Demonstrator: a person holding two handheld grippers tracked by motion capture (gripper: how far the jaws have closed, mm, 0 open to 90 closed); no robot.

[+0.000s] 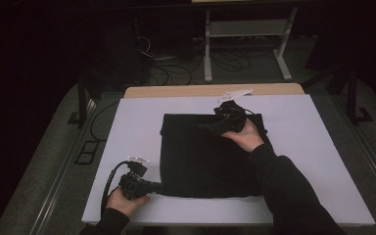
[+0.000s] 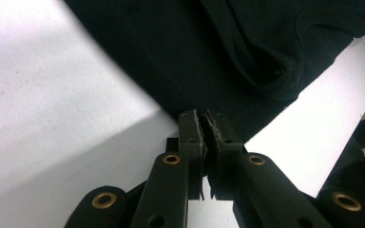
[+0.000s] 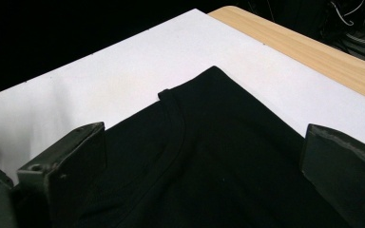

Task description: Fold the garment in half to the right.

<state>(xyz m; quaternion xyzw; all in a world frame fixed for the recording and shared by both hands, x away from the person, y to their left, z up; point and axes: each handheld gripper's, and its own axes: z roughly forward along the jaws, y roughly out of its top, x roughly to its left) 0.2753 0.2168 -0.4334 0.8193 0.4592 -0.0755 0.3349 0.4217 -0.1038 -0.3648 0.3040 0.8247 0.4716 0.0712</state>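
Black folded garment (image 1: 205,156) on the worktop (image 1: 127,127), soft, light, best pinched at edges: left hand-held gripper (image 1: 157,186) clamps its near corner; right hand-held gripper (image 1: 210,128) hovers wide open.

Left gripper (image 1: 157,186): black body, white three-cornered plate on top, thick black cable looping off its rear. Jaws are flat black bars on black link arms with brass-ringed pivot holes; inner pad faces finely ribbed. Right gripper (image 1: 206,128): same black build, white plate on top; jaw tips are blocky, dark grey, with worn edges. Person wears black long sleeves on both arms, reaching to the wrists; hands bare.
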